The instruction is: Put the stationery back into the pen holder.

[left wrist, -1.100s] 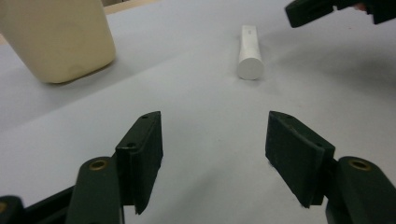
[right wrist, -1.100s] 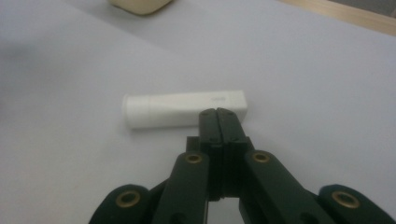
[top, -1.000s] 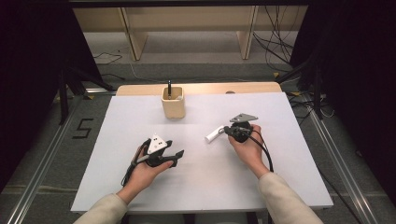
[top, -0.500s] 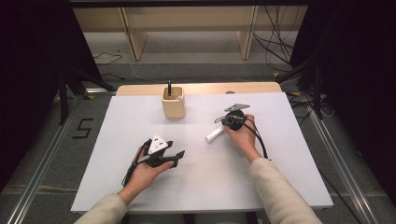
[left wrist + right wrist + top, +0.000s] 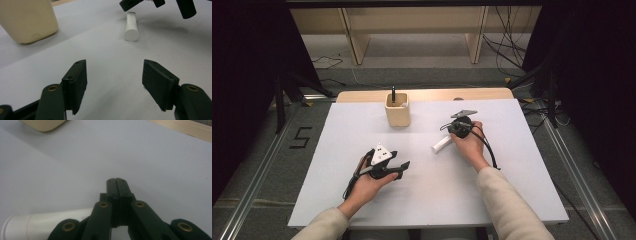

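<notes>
- Nearest, left gripper (image 5: pixel 398 169) low over the white surface (image 5: pixel 337 200), held in a half-cupped hand with the forearm coming in from the near edge, grey three-cornered plate on top.
- Its fingers (image 5: pixel 76 82) spread wide and released, bare surface between them, aimed toward the white tube.
- Beyond, white tube (image 5: pixel 442 145) lying flat a little right of centre, well apart from the left gripper.
- Long axis diagonal in the high view: one end near and to the left, the other far and to the right, tucked under the right gripper.
- In the left gripper view, round flat end (image 5: pixel 131 35) turned toward that camera, body running away from it.
- Right gripper (image 5: pixel 445 126) just above the tube's far part, wrist bent so the hand arches over it, cable trailing back along the forearm.
- Its fingers (image 5: pixel 116 185) clenched together, nothing between them; tube (image 5: pixel 42 223) just beside and below on the left of the right gripper view, contact hard to judge.
- Farthest, beige cup (image 5: pixel 397 109) upright near the far edge, a dark stick (image 5: pixel 393 93) standing in it.
</notes>
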Motion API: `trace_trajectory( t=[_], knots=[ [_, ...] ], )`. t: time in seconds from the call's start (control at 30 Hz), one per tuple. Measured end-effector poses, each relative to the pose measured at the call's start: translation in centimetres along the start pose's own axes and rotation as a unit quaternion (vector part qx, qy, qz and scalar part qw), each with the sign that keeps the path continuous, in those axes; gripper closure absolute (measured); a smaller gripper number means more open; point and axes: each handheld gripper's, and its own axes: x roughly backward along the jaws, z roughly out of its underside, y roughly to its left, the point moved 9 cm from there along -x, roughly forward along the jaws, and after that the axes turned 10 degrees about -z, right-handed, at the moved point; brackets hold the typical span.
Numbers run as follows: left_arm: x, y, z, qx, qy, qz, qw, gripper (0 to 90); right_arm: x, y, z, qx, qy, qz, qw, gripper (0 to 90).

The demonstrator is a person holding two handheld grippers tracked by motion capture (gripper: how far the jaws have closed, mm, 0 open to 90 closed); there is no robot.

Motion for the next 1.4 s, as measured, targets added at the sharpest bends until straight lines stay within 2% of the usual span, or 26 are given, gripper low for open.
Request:
trace_trajectory(
  t=[0.47,0.83,1.4],
  knots=[
    [-0.07,-0.02,0.03,-0.002,0.000,0.000,1.0000,36.6,-0.17,0.15,0.19,0.007,0.023,0.003,0.9997,90.0],
    [-0.15,-0.13,0.13,-0.001,0.003,0.002,1.0000,36.6,-0.03,0.13,0.22,0.001,0.045,0.006,0.9990,90.0],
    [-0.20,-0.13,0.20,-0.004,0.005,0.002,1.0000,36.7,0.54,0.17,0.66,-0.012,0.063,0.003,0.9979,90.0]
  ],
)
